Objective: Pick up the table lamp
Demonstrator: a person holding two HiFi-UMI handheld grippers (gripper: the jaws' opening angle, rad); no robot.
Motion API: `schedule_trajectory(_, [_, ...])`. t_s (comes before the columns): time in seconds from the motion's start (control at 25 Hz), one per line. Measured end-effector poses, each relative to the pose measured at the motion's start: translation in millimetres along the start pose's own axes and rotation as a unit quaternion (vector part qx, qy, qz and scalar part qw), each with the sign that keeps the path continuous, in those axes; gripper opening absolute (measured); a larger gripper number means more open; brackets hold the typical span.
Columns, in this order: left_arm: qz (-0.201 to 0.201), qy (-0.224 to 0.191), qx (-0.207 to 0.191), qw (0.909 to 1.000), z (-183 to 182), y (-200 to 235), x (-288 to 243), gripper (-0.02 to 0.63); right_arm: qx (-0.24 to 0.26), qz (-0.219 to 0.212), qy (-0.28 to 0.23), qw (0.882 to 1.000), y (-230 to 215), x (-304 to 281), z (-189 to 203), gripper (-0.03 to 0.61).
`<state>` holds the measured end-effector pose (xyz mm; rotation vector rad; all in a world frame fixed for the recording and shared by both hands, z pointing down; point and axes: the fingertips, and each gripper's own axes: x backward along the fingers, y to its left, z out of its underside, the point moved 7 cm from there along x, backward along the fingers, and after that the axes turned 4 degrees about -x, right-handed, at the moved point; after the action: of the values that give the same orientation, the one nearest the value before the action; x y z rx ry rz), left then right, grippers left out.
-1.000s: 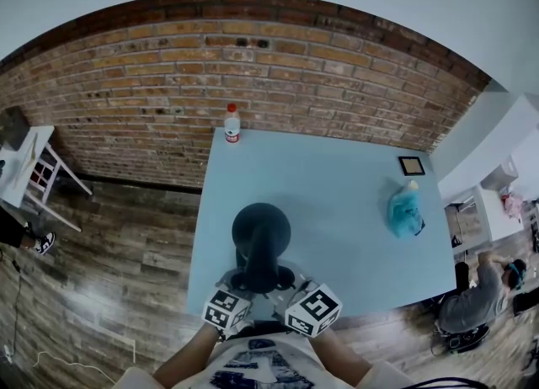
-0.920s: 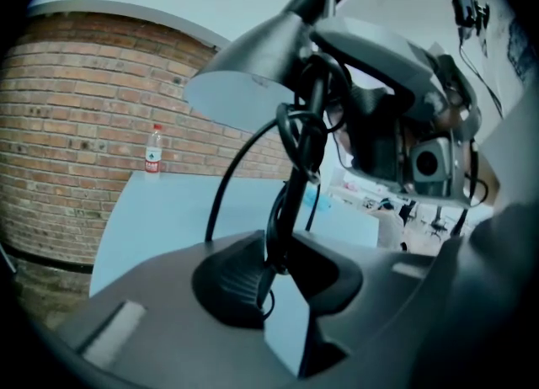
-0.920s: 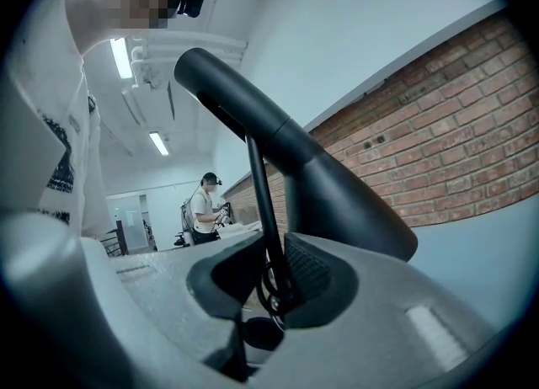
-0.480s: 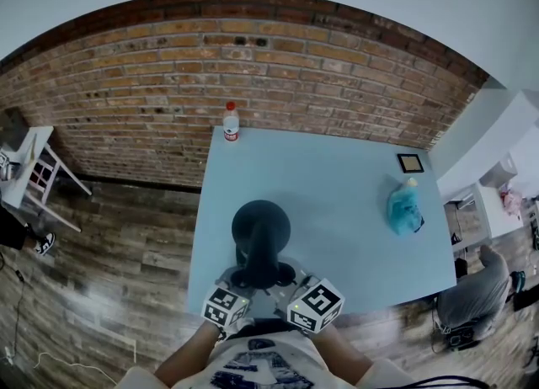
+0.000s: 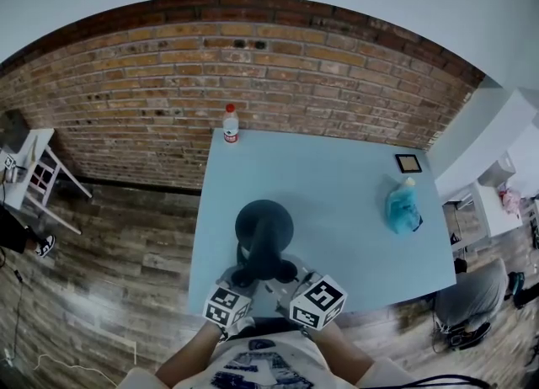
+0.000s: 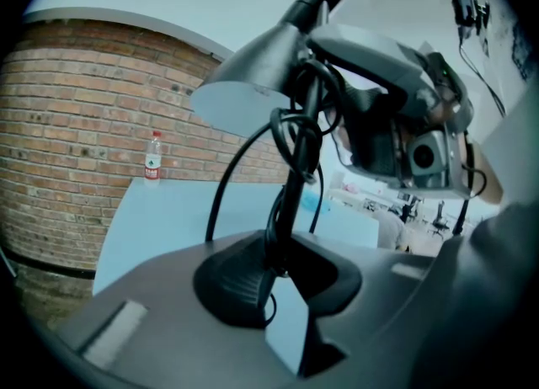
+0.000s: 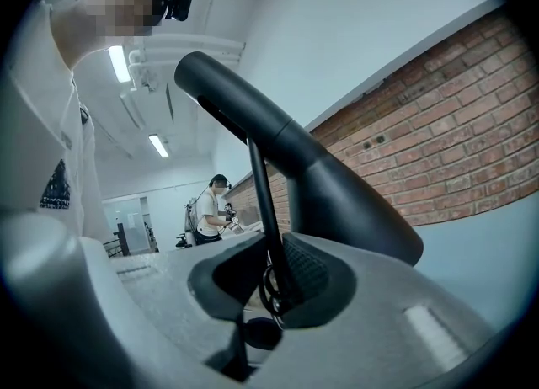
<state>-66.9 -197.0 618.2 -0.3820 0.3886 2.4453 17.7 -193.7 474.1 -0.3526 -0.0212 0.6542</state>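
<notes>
A black table lamp [image 5: 264,226] stands near the front edge of the light blue table [image 5: 337,177], its cord wound round the stem. My left gripper [image 5: 242,278] comes at the stem from the left and my right gripper [image 5: 288,274] from the right. In the left gripper view the thin stem [image 6: 295,185] runs up between the dark pads of my left gripper [image 6: 282,269], which press on it under the shade [image 6: 253,76]. In the right gripper view the stem [image 7: 265,219] is pinched in my right gripper [image 7: 274,290], with the shade [image 7: 337,185] slanting overhead.
A bottle with a red cap [image 5: 231,123] stands at the table's far left corner by the brick wall. A blue bag [image 5: 402,210] and a small picture frame [image 5: 409,162] lie at the right. A white stool [image 5: 34,160] is far left. A person [image 5: 472,299] crouches at the right.
Both grippers have stayed at the lamp's stem and the lamp has barely shifted. The person on the floor at the right has bent lower.
</notes>
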Motion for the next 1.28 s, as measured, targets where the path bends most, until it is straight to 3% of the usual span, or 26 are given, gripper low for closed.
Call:
schedule_trajectory(0.36, [-0.007, -0.016, 0.003, 0.9998, -14.5, -4.4, 6.8, 0.058, 0.023, -0.008, -0.005, 1.0, 12.6, -0.6, -14.5, 0.051])
schedule_trajectory(1.28, [-0.048, -0.06, -0.034, 0.9965, -75.6, 8.8, 34.4, 0.054, 0.08, -0.037, -0.036, 0.995, 30.2, -13.3, -73.1, 0.04])
